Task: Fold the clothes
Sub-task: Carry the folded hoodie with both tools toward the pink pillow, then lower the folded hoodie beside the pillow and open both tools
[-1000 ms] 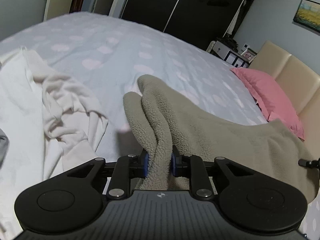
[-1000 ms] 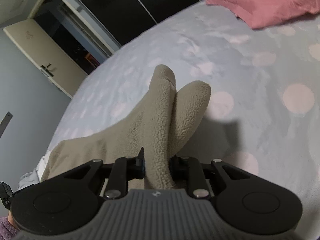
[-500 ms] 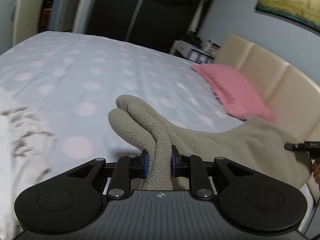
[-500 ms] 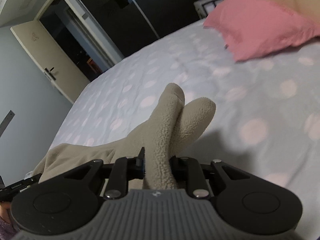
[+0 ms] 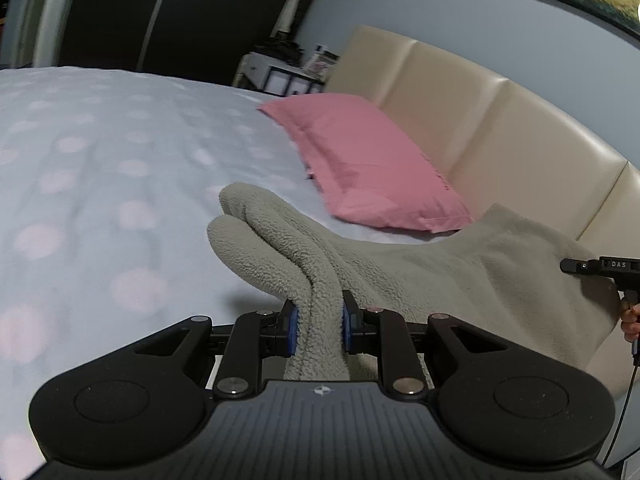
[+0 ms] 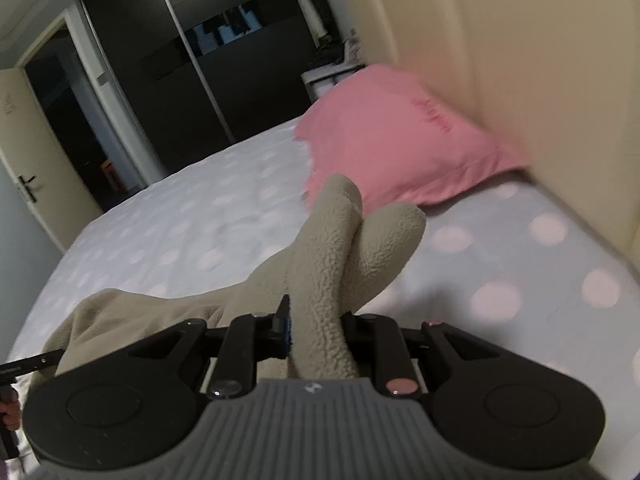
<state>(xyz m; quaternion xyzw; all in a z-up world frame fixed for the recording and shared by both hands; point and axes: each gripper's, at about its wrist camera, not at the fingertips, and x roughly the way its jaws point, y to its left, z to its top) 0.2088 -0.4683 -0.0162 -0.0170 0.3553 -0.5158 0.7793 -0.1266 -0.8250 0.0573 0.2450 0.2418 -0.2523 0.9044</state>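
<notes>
A beige fleece garment [image 5: 420, 264] hangs stretched between my two grippers above the bed. My left gripper [image 5: 318, 326] is shut on one bunched edge of it, with two folds sticking out forward. My right gripper [image 6: 316, 330] is shut on the other bunched edge [image 6: 340, 248]. The cloth between them sags toward the bed [image 6: 132, 312]. The other gripper's tip shows at the right edge of the left wrist view [image 5: 600, 268].
The bed has a pale sheet with pink dots [image 5: 100, 184]. A pink pillow [image 5: 360, 164] lies against the cream padded headboard [image 5: 500, 128]; it also shows in the right wrist view [image 6: 404, 144]. Dark wardrobe doors [image 6: 192, 64] and an open door [image 6: 24, 168] stand beyond.
Both grippers have lifted and swung toward the headboard with the fleece held. The white clothes on the left have left the left wrist view; pillow and headboard now fill more of both views.
</notes>
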